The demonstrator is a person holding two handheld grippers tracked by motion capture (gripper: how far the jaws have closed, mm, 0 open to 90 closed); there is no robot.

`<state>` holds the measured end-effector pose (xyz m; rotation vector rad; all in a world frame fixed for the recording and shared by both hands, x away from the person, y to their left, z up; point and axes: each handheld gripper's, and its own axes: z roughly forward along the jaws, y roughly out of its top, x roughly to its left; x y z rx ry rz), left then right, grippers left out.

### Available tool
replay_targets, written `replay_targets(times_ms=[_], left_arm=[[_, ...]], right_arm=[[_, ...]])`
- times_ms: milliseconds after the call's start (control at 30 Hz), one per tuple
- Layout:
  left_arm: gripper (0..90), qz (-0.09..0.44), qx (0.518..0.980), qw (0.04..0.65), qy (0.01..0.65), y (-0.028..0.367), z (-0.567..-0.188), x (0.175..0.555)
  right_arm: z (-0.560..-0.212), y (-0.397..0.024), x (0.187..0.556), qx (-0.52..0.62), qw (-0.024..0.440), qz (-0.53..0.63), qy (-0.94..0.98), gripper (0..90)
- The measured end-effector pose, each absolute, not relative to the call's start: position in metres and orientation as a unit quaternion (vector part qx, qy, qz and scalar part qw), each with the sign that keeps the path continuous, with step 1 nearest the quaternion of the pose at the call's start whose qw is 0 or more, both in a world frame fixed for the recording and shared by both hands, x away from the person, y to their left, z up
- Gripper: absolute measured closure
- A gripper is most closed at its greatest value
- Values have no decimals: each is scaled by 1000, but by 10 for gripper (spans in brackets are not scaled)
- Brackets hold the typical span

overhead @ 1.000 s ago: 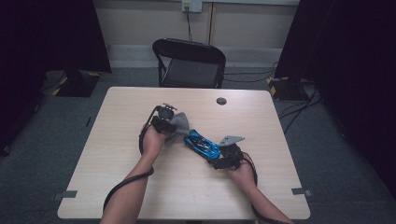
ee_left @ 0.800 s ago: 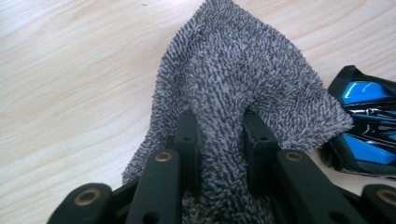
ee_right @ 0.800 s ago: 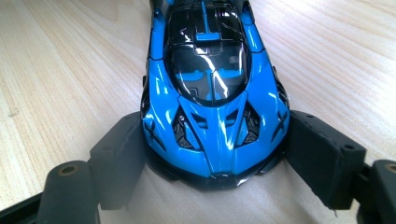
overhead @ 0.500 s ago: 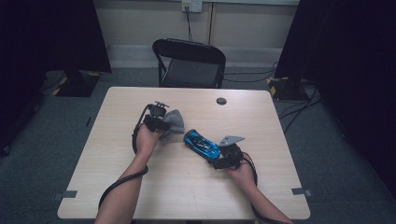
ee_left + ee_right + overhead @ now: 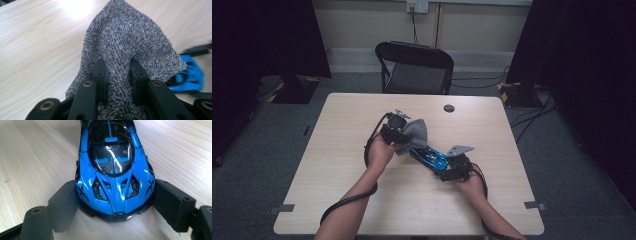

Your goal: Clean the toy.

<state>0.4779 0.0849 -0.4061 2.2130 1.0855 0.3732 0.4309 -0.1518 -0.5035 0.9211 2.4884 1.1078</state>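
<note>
the right tongs (image 5: 113, 202) clamp the blue toy car (image 5: 113, 170) by one end, a pad pressed on each flank, so the car sits pinned on the desk (image 5: 30, 165) and cannot roll while it is wiped. its body runs straight out ahead of these tongs, pointing toward the other hand. the left tongs (image 5: 117, 75) are squeezed tight on a bunched fold of the grey cloth (image 5: 130, 42), whose loose part stands up beyond the tips in a soft peak; the car's far end lies just past and to the side of that cloth, so the wiping edge is close to the paintwork, though i cannot tell if it touches. in the high view the cloth (image 5: 414, 131) sits right at the car (image 5: 428, 156). the car is hard, glossy plastic with black vents and a dark canopy that catches glare. the cloth is nubby microfibre, limp and thick. the desk is pale wood-grain laminate, smooth and matte.
</note>
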Motion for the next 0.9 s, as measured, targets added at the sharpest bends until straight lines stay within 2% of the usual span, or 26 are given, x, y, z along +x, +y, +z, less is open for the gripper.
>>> replay_targets(times_ms=[500,700,900], left_arm=[[715,117,894,285,326,14,-441,446],[715,122,897,278,321,12,-441,446],[715,127,886,281,347,26,-437,457]], right_arm=[[-504,-152,431,317,133,382,858,230],[-504,-152,431,317,133,382,858,231],[-504,-152,431,318,133,382,858,231]])
